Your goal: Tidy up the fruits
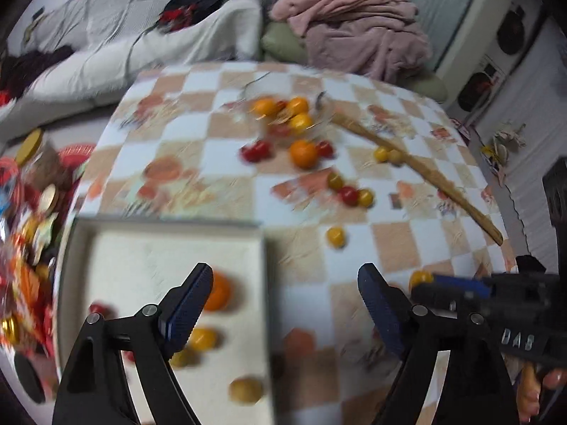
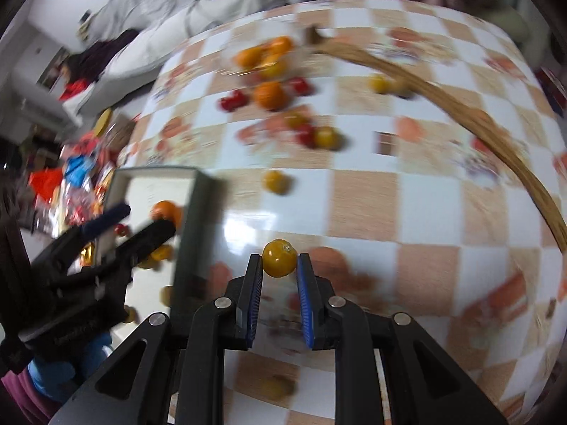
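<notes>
- Between the right gripper [image 2: 280, 265] fingertips: 1 yellow fruit [image 2: 279, 258], pinched from both sides by the blue pads, above the checkered tablecloth [image 2: 407, 205].
- Left gripper [image 1: 285, 283]: fingers spread wide, nothing between them; it hovers over the right edge of the white box [image 1: 170, 248].
- Under its left finger, inside the box: 1 orange [image 1: 219, 290], several small yellow and red fruits.
- Ahead of both tools: loose fruits scattered near a wooden stick [image 1: 418, 166]. Frames are blurred.

Tablecloth [image 2: 407, 212]: glossy, smooth, apparently plastic-coated. Long stick [image 1: 418, 166]: matt wood. Right gripper [image 2: 280, 265] pads [image 2: 304, 294]: ribbed blue; yellow tomato [image 2: 279, 258]: smooth, shiny skin.
</notes>
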The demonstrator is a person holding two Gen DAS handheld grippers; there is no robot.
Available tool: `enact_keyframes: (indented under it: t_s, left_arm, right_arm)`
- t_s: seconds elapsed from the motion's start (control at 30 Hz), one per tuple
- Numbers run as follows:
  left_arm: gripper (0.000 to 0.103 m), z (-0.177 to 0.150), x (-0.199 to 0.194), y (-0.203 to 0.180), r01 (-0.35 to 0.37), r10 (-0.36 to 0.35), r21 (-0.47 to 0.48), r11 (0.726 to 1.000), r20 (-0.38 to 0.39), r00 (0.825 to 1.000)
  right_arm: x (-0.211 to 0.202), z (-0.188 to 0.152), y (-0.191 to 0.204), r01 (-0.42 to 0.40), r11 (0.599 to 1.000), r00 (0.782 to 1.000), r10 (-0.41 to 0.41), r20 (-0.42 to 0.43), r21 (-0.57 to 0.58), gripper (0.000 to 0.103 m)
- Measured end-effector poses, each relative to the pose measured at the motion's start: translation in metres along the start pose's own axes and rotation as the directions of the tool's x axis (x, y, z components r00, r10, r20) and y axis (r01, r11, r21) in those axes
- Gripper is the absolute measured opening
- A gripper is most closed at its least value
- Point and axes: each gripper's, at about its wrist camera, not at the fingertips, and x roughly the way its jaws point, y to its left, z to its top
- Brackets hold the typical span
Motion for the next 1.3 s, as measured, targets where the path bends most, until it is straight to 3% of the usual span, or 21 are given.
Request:
enact_keyframes:
  t_s: [0.13,0.3,0.5,0.57,0.67,0.77,1.0,1.13,1.3]
  left_arm:
    - [0.084,0.019,0.035,-0.034,-0.021,0.022,0.055,0.998,-0.034,0.999]
    - [0.081,0.021,0.086,-0.047,-0.091,0.099,0.068,0.994,-0.122,0.988]
    - [0.047,0.016,0.105,-0.051,-0.121,0.134,0.089,0.989,-0.15,0.98]
    - [0.028,0.017,0.104,-0.054,-0.118,0.131,0.092,0.989,-0.145,0.981]
    - [0.022,0.017,0.102,-0.052,-0.095,0.103,0.06,0.994,-0.148,0.984]
    - [0.022,0.016,0.09,-0.047,-0.069,0.069,0.007,0.998,-0.136,0.988]
    - [0.022,0.007,0.044,-0.028,-0.076,0.069,-0.082,0.994,-0.09,0.994]
    - [0.022,-0.012,0.007,-0.005,-0.105,0.098,-0.117,0.988,-0.068,0.993]
    - [0.022,-0.045,-0.025,0.034,-0.162,0.149,-0.156,0.974,-0.096,0.984]
  right_arm:
    - [-0.009,-0.006,-0.029,-0.002,0.998,1.0,0.001,0.017,0.065,0.021]
    - [-0.011,-0.014,-0.056,-0.023,0.992,1.0,0.02,0.021,0.124,0.021]
    - [-0.009,-0.015,-0.074,-0.043,0.989,0.999,0.041,0.017,0.142,0.021]
    - [-0.008,-0.014,-0.077,-0.048,0.989,0.999,0.047,0.014,0.137,0.021]
    - [-0.006,-0.011,-0.077,-0.058,0.991,0.998,0.058,0.005,0.119,0.021]
    - [-0.005,-0.009,-0.076,-0.072,0.993,0.997,0.072,0.0,0.095,0.021]
    - [0.0,-0.004,-0.055,-0.118,0.993,0.993,0.119,-0.025,0.01,0.021]
    - [0.003,-0.003,-0.028,-0.143,0.988,0.989,0.14,-0.045,-0.055,0.021]
    - [0.011,-0.004,0.019,-0.177,0.977,0.983,0.17,-0.064,-0.122,0.021]
